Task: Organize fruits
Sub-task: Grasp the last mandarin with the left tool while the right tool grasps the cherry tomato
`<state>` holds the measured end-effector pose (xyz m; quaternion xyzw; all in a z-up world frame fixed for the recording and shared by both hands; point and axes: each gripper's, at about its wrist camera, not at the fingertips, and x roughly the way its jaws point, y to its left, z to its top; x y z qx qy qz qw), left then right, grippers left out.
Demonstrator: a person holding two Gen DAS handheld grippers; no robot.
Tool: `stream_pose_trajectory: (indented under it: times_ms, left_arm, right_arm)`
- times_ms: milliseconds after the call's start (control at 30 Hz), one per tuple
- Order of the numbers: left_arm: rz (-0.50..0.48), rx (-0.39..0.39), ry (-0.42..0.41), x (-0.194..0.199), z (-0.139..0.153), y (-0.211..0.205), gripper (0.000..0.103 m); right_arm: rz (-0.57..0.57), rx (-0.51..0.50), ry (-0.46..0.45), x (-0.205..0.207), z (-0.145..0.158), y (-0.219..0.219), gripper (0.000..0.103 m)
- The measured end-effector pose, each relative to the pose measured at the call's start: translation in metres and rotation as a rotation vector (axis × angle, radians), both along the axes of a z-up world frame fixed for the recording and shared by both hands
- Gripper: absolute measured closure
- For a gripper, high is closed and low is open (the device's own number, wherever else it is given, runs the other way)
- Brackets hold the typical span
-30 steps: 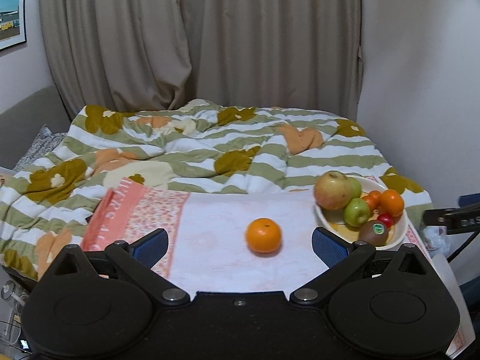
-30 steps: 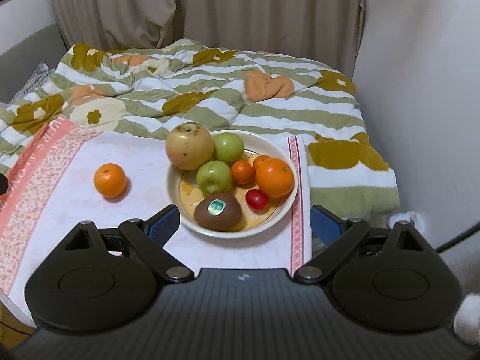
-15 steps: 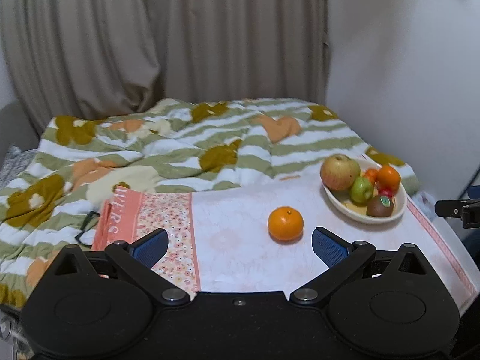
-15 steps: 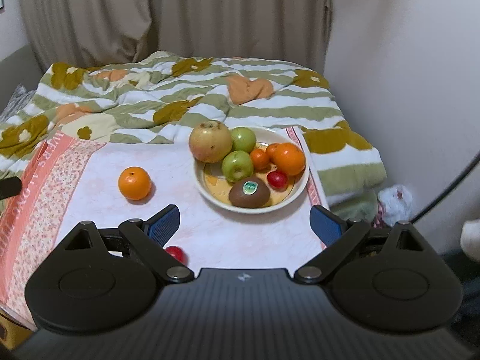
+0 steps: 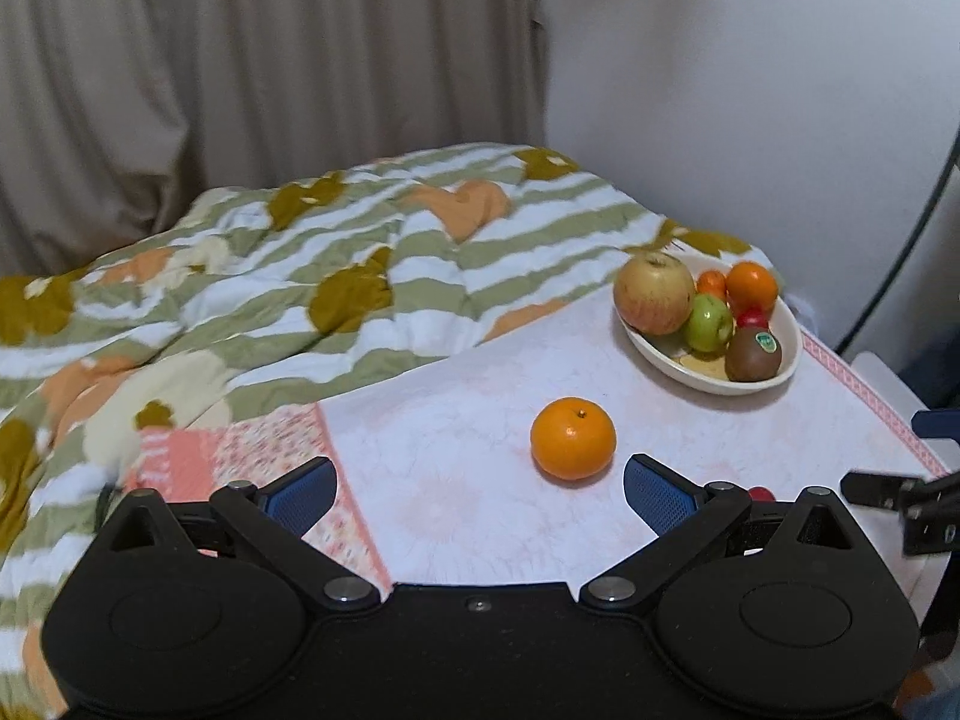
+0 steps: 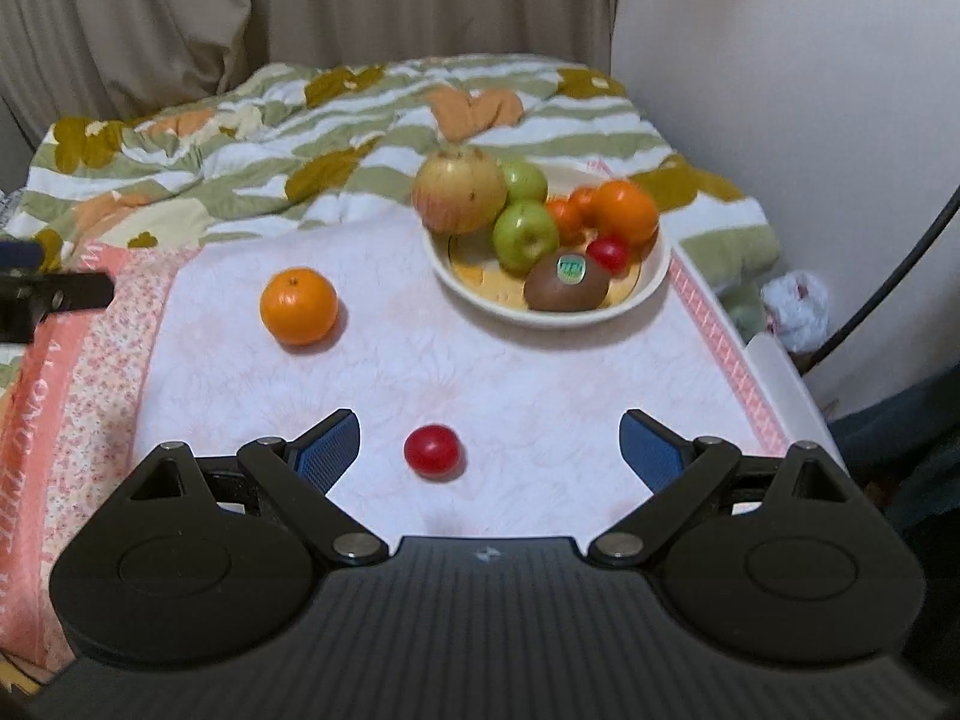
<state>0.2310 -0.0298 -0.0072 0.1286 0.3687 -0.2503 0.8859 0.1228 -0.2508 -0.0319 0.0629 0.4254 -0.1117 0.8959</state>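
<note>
A: While both grippers hung over the cloth (image 6: 540, 372), how did their jaws stand?

B: The left gripper (image 5: 480, 489) was spread wide and held nothing. The right gripper (image 6: 489, 444) was spread just as wide, also with nothing between its blue pads (image 6: 329, 447).

A: Where was the orange (image 5: 573, 446)?

B: Just ahead of the left gripper, a little toward its right finger, resting on the cloth and touching neither pad. From the right gripper it lay ahead and to the left, well clear of the fingers.

A: And the small red fruit (image 6: 433, 450)?

B: It sat on the cloth between the right gripper's fingers, nearer the left pad, but touching neither. In the left view only a sliver of red showed behind the right finger.

A: And the bowl (image 6: 651, 288)?

B: Ahead of the right gripper, slightly right of centre, well beyond the red fruit. From the left gripper it lay far ahead and to the right. It held a big apple (image 6: 459, 193), two green apples (image 6: 524, 237), a kiwi (image 6: 567, 282) with a sticker at the near rim, an orange, some smaller orange fruit and another small red one.

A: What lay beyond?

B: A striped quilt (image 5: 288, 276) past the cloth's far edge, then curtains (image 6: 300, 6).
</note>
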Motion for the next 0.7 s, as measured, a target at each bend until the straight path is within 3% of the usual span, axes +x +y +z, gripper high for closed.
stream_pose_trajectory:
  times_ms: [467, 667, 700]
  left_arm:
    - [-0.186, 0.022, 0.106, 0.058, -0.071, -0.058, 0.002]
    - [-0.209, 0.051, 0.138, 0.070, -0.097, -0.076, 0.016]
    - [-0.205, 0.047, 0.139, 0.071, -0.100, -0.077, 0.022]
  right_arm:
    - [-0.008, 0.019, 0.109, 0.034, -0.056, 0.006, 0.000]
    - [0.007, 0.030, 0.143, 0.041, -0.070, 0.007, 0.000]
    - [0.006, 0.037, 0.144, 0.042, -0.072, 0.006, 0.000]
